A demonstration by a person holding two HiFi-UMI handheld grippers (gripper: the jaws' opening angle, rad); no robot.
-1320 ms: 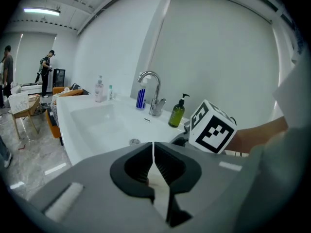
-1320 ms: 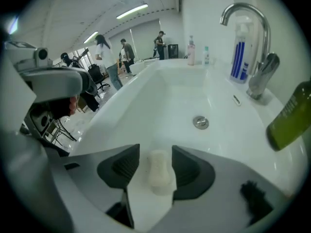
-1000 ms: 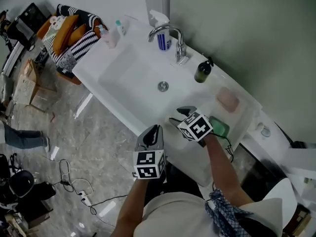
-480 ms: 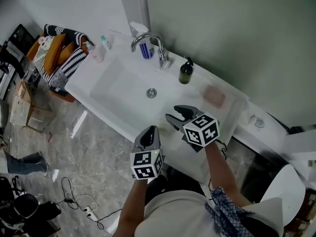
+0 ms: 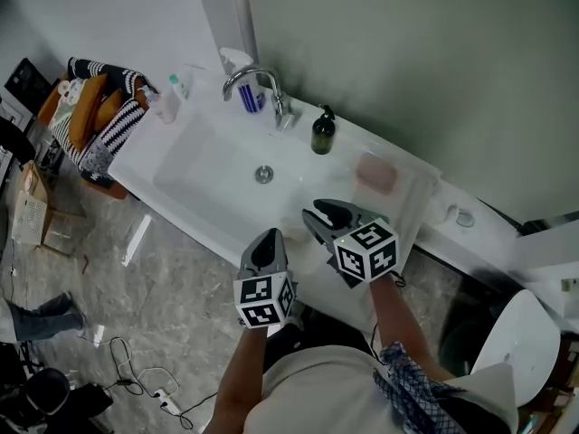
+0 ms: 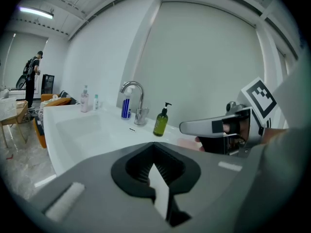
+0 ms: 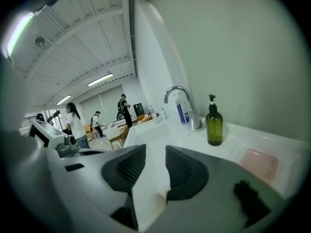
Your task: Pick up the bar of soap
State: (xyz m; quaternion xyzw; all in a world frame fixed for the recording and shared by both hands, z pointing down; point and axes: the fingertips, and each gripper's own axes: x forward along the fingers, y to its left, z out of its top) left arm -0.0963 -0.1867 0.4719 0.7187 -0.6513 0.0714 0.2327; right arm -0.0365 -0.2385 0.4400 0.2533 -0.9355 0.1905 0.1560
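The pink bar of soap (image 5: 375,174) lies in a clear dish on the white sink counter (image 5: 208,120), right of the green pump bottle (image 5: 321,132). It also shows in the right gripper view as the soap (image 7: 260,163), low at the right. My right gripper (image 5: 325,215) hangs above the counter's front edge, short of the soap. Its jaws have just been closing, but a gap remains and nothing is between them (image 7: 150,169). My left gripper (image 5: 269,240) hovers in front of the counter with its jaws together and empty (image 6: 154,152).
A chrome faucet (image 5: 258,81) and a blue-and-white spray bottle (image 5: 244,93) stand behind the basin with its drain (image 5: 263,174). Small bottles (image 5: 167,102) sit at the counter's left end. A chair with striped cushions (image 5: 95,107) stands beyond it. People stand far off.
My right gripper has risen off the counter and its jaws have narrowed. A green item near it earlier is now hidden. The left gripper has lifted slightly.
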